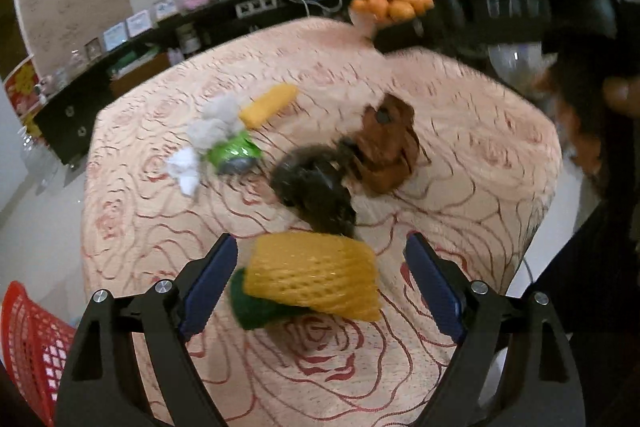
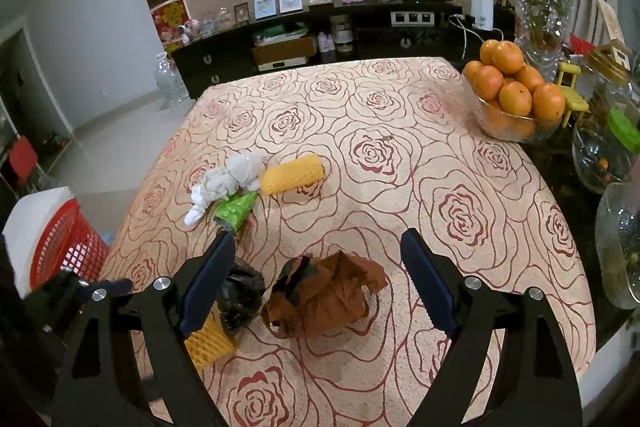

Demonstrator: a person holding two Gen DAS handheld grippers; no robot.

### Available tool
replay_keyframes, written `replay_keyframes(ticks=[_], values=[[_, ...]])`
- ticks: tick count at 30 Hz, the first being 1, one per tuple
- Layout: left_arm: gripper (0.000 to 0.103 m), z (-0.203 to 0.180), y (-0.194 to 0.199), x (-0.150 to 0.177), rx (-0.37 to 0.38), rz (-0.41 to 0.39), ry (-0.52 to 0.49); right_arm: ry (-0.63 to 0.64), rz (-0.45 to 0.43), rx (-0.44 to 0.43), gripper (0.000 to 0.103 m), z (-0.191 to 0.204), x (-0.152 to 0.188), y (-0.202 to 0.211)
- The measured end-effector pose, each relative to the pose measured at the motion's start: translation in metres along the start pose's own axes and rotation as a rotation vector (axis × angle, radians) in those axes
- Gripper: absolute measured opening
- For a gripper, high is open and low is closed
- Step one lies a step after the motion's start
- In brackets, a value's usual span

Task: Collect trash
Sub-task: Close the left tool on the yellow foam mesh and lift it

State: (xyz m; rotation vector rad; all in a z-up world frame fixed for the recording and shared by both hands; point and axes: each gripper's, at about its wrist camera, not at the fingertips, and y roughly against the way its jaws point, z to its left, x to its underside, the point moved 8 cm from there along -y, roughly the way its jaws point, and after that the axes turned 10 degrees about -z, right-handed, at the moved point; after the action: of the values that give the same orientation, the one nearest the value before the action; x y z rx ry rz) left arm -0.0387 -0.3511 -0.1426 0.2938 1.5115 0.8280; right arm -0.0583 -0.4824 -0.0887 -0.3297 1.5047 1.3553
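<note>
My left gripper (image 1: 322, 243) is open and hangs over a yellow foam net (image 1: 316, 275), which lies between its fingers with a green piece (image 1: 252, 307) under it. The pads do not touch the net. Beyond it lie a black plastic bag (image 1: 312, 183) and a crumpled brown paper (image 1: 388, 143). My right gripper (image 2: 318, 239) is open above the brown paper (image 2: 324, 299), clear of it. The black bag (image 2: 240, 295) sits beside its left finger. Farther off are white tissues (image 2: 228, 183), a green wrapper (image 2: 236, 209) and a second yellow net (image 2: 292, 173).
A rose-patterned cloth covers the table (image 2: 400, 147). A glass bowl of oranges (image 2: 512, 95) and glass vases (image 2: 616, 247) crowd the right edge. A red mesh basket (image 2: 60, 247) with a white liner stands on the floor off the table's left side.
</note>
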Motion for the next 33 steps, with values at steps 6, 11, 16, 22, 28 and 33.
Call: replay_keyframes(ticks=[6, 11, 16, 22, 28, 33], values=[[0.082, 0.002, -0.018, 0.011, 0.012, 0.042, 0.039, -0.005, -0.002, -0.004, 0.082, 0.000, 0.000, 0.001], [0.067, 0.015, -0.023, 0.016, 0.005, 0.063, 0.084, -0.008, 0.000, -0.010, 0.082, 0.000, 0.000, 0.001], [0.062, 0.025, -0.016, 0.015, -0.008, 0.048, 0.105, -0.013, 0.003, -0.011, 0.082, -0.001, 0.001, 0.001], [0.062, 0.043, -0.001, 0.007, -0.022, 0.007, 0.166, -0.018, 0.015, -0.016, 0.082, 0.000, 0.003, -0.003], [0.062, 0.072, 0.024, -0.004, -0.061, -0.066, 0.250, -0.016, 0.026, -0.028, 0.082, 0.004, 0.006, -0.007], [0.062, 0.100, 0.041, -0.007, -0.118, -0.107, 0.310, -0.008, 0.032, -0.073, 0.082, 0.018, 0.007, -0.011]])
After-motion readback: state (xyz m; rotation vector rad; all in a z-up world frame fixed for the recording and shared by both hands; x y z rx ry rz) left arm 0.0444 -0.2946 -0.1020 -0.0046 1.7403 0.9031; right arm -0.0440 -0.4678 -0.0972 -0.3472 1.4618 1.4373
